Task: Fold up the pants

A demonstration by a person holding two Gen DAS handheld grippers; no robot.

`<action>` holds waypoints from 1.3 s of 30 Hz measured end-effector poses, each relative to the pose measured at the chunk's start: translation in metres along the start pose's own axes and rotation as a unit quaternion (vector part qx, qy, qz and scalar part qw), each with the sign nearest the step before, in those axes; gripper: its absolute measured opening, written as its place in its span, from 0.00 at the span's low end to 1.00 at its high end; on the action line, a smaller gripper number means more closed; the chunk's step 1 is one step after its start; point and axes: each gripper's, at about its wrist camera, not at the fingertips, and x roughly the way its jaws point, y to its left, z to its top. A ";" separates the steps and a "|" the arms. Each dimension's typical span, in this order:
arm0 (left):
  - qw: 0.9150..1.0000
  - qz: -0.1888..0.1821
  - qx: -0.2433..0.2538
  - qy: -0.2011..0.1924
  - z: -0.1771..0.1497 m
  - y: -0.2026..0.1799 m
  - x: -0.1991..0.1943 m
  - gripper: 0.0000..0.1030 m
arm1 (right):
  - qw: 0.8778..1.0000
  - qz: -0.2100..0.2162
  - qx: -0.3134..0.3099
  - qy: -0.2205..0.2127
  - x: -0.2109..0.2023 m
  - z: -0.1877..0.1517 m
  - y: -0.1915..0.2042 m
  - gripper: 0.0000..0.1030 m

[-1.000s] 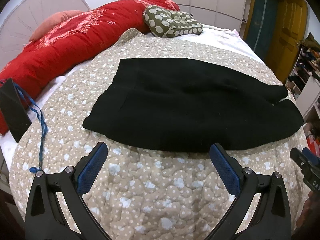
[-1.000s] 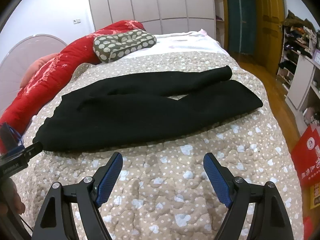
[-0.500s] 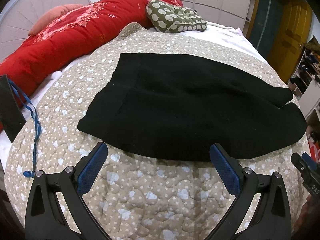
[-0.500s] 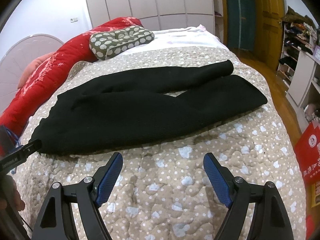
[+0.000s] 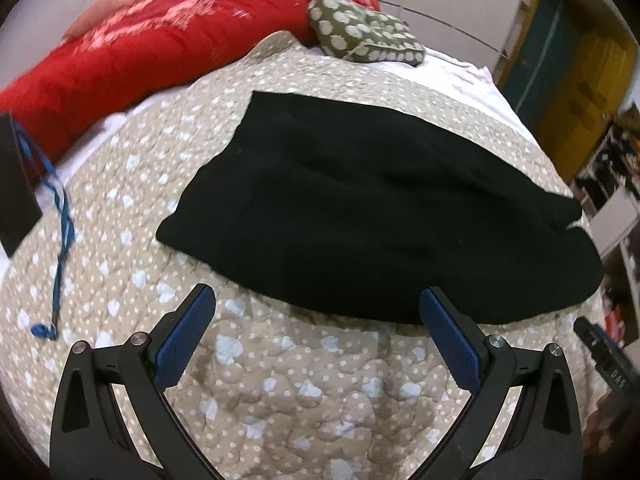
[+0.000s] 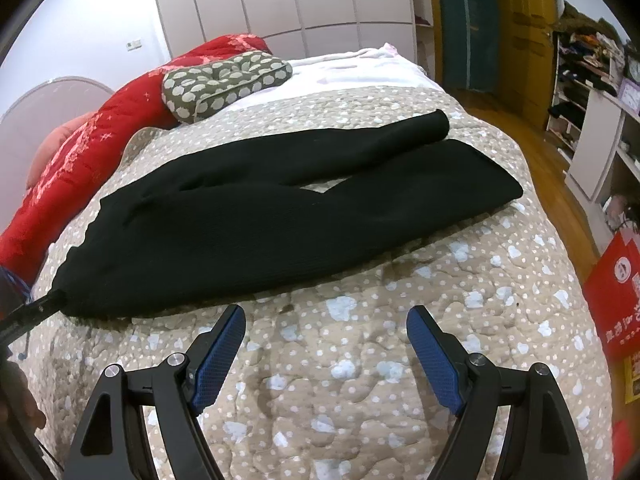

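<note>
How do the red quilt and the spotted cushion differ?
The red quilt is long, bright red with pale flecks, and runs along the bed's far side; the spotted cushion is short, olive with white spots, and sits at one end of the quilt. Both lie beyond the black pants, touching neither hand-held gripper.

In the left wrist view the red duvet (image 5: 160, 52) at the upper left is smeared with blur and runs off the left edge, as does a black flat object (image 5: 14, 180). At the lower right edge, the right gripper (image 5: 604, 356) shows only as a black tip, its jaws out of frame. The shelf contents (image 6: 588, 64) at the right wrist view's upper right are too small to identify.
</note>
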 end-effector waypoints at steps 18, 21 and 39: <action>0.992 -0.066 -0.103 0.045 0.008 0.011 0.026 0.99 | 0.994 0.004 0.111 -0.019 0.009 0.027 -0.080 0.79; 0.989 -0.082 -0.110 0.055 0.013 0.004 0.034 0.99 | 0.990 0.019 0.140 -0.009 0.025 0.033 -0.093 0.79; 0.991 -0.085 -0.098 0.019 0.029 0.027 0.006 0.11 | 0.980 0.062 0.162 -0.098 -0.020 0.047 -0.091 0.05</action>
